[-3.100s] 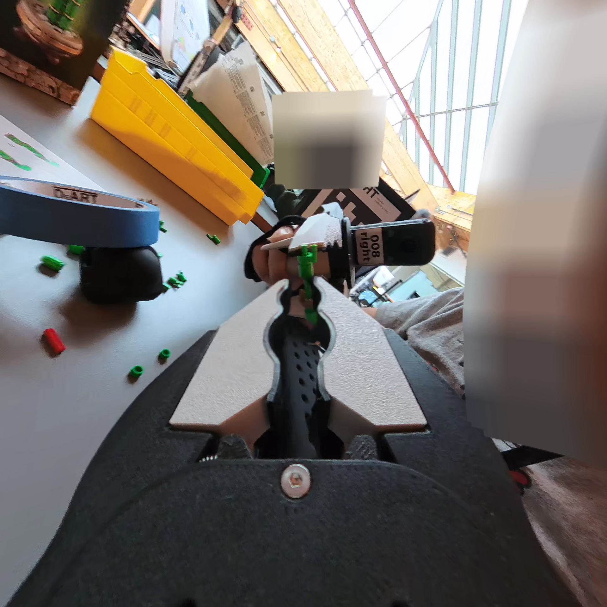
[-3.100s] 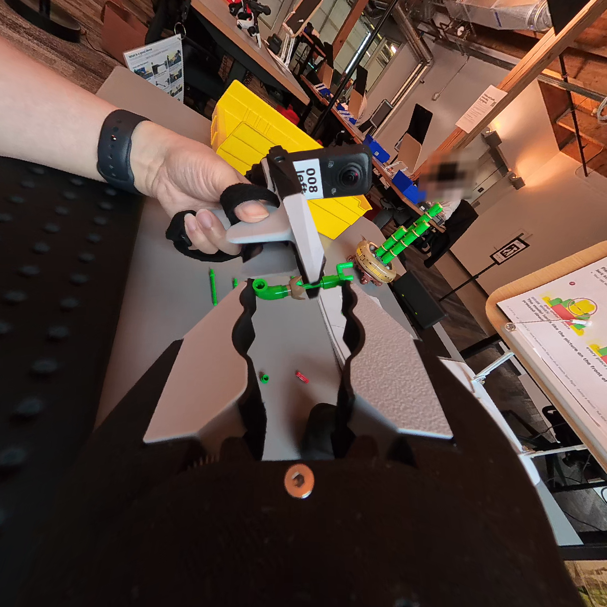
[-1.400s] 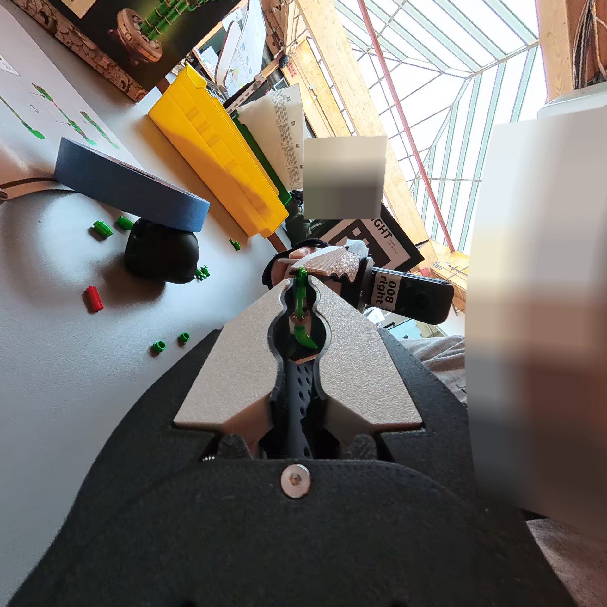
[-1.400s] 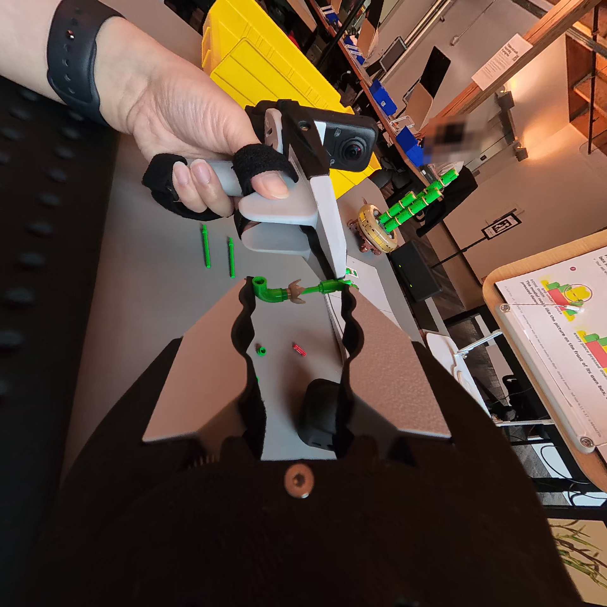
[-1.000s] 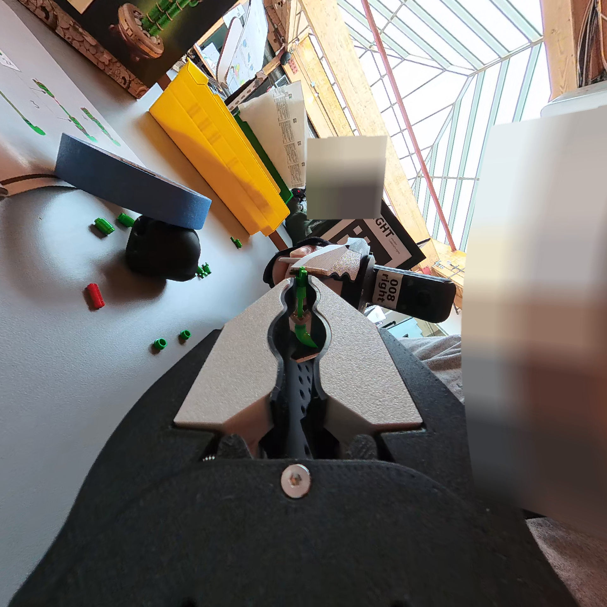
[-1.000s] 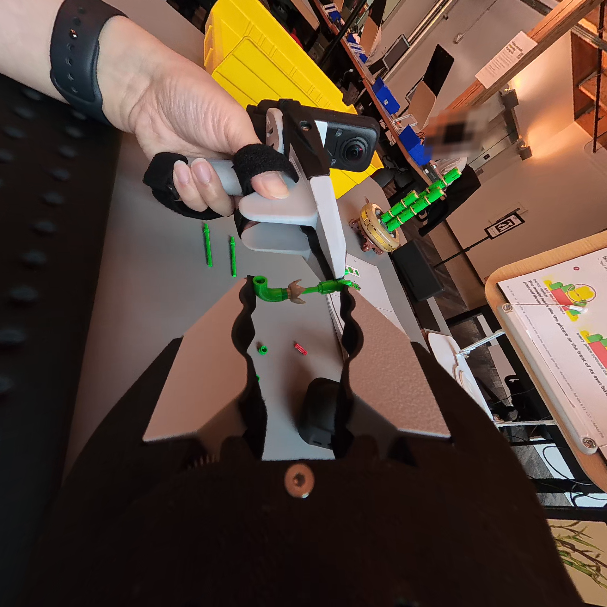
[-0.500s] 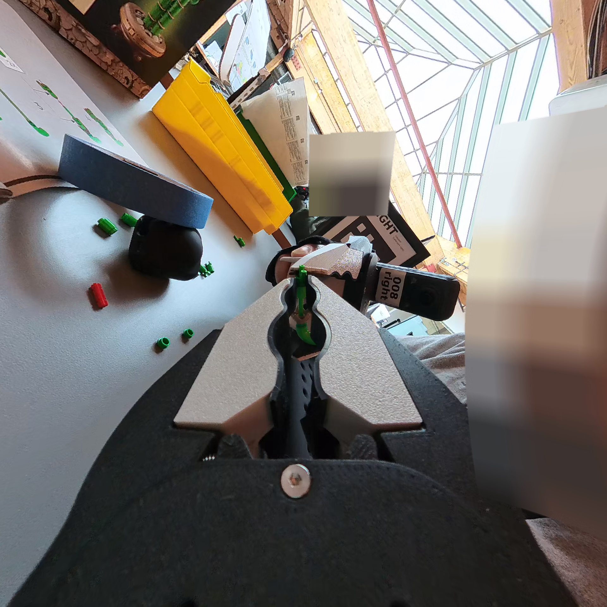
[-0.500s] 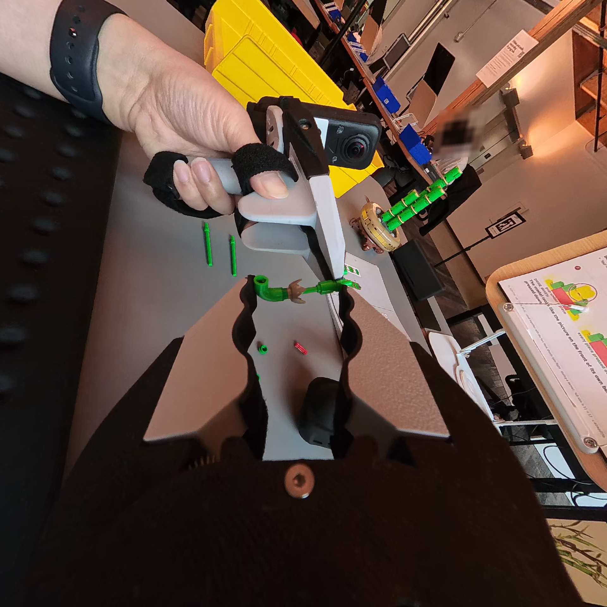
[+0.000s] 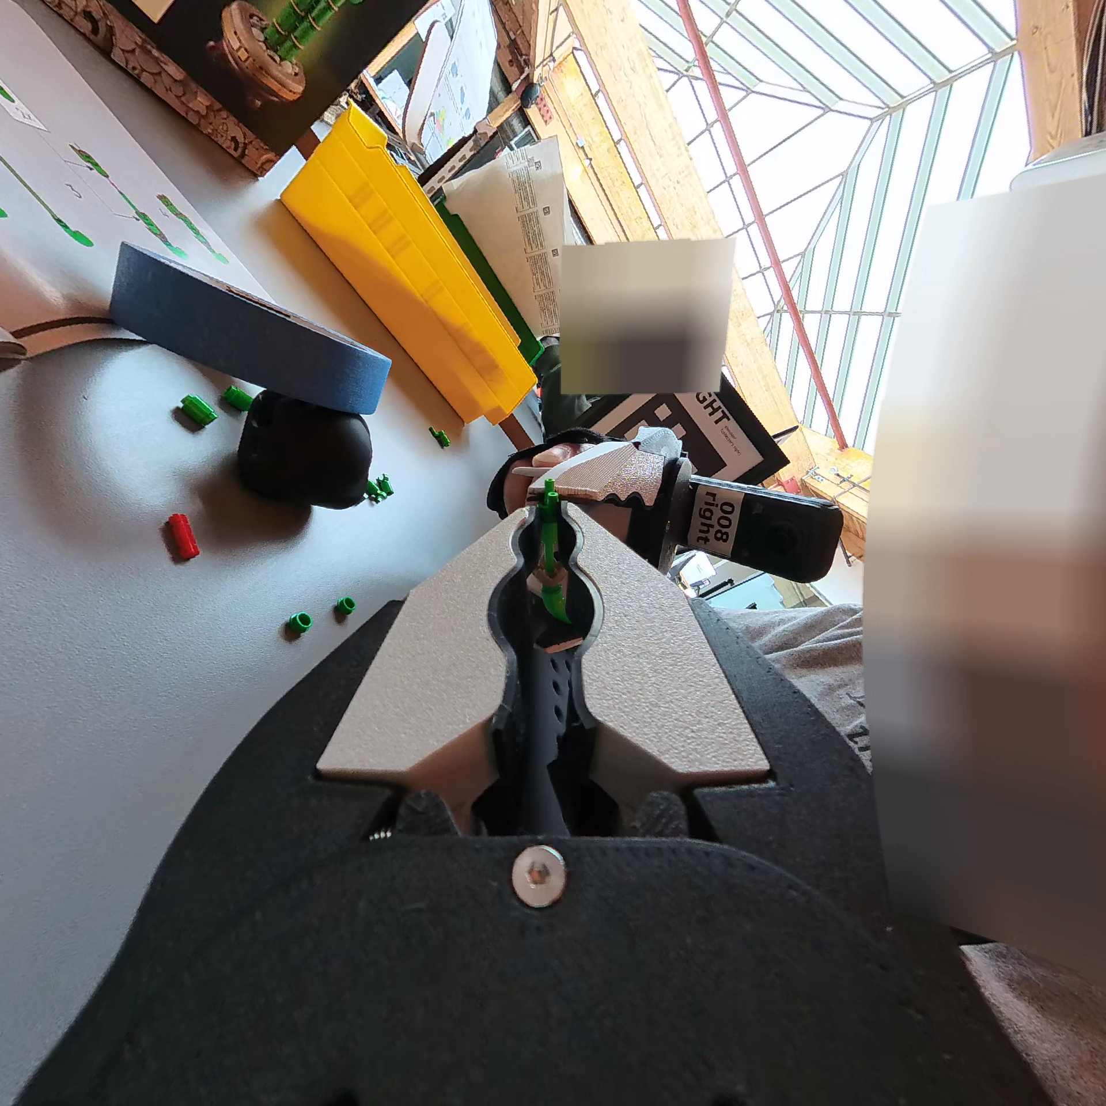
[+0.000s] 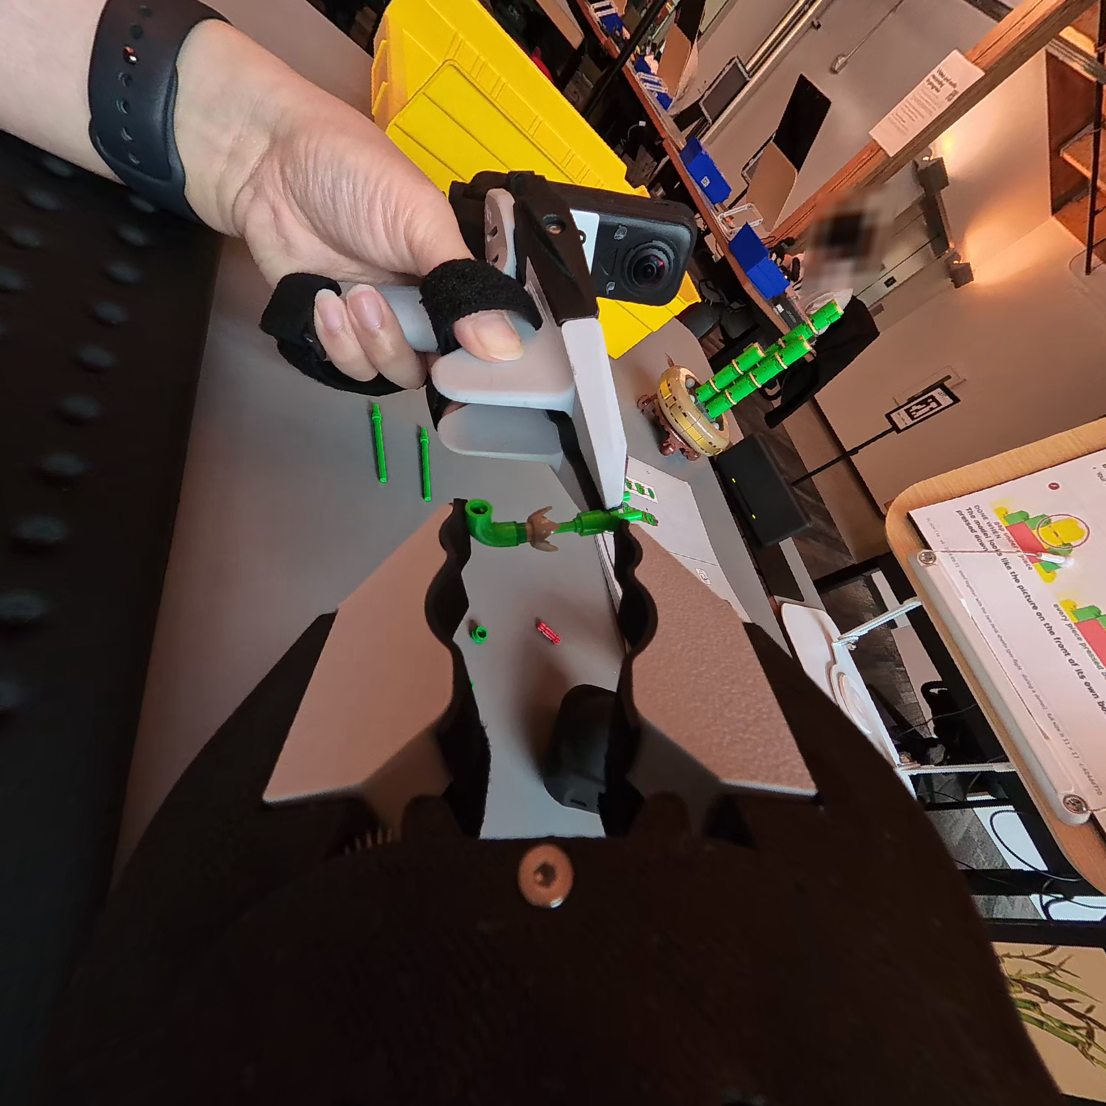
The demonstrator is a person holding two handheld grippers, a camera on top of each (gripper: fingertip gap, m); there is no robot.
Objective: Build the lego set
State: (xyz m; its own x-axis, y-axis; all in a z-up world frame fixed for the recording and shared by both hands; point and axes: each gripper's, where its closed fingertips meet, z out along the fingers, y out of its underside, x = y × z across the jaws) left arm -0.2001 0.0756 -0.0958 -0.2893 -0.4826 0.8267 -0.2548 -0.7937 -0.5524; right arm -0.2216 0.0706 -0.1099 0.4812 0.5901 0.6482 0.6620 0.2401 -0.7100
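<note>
A thin green stem with a brown collar and a curved green elbow [image 10: 541, 526] is pinched at one end by my left gripper [image 10: 610, 503], which is shut on it. In the left wrist view the stem [image 9: 547, 538] runs back between the closed fingers of the left gripper [image 9: 547, 516]. My right gripper [image 10: 538, 520] is open, and the stem lies across the gap between its fingertips, with the elbow next to one finger. The right gripper also shows edge-on in the left wrist view [image 9: 598, 479]. A partly built bamboo model in a tan pot [image 10: 694, 413] stands farther back on the table.
Two loose green rods [image 10: 378, 443], a green stud [image 10: 479, 633], a red piece [image 10: 547, 631] and a black object [image 10: 583, 748] lie on the grey table. Yellow bins [image 10: 497, 119], a blue tape roll [image 9: 239, 335], an instruction sheet [image 9: 90, 197] and small green pieces [image 9: 299, 622] are nearby. My left and right fingertips are right by each other.
Since three seconds ago my left gripper has rolled, turning the stem, and both grippers have dropped slightly toward the table. Over the last second they have stayed almost still.
</note>
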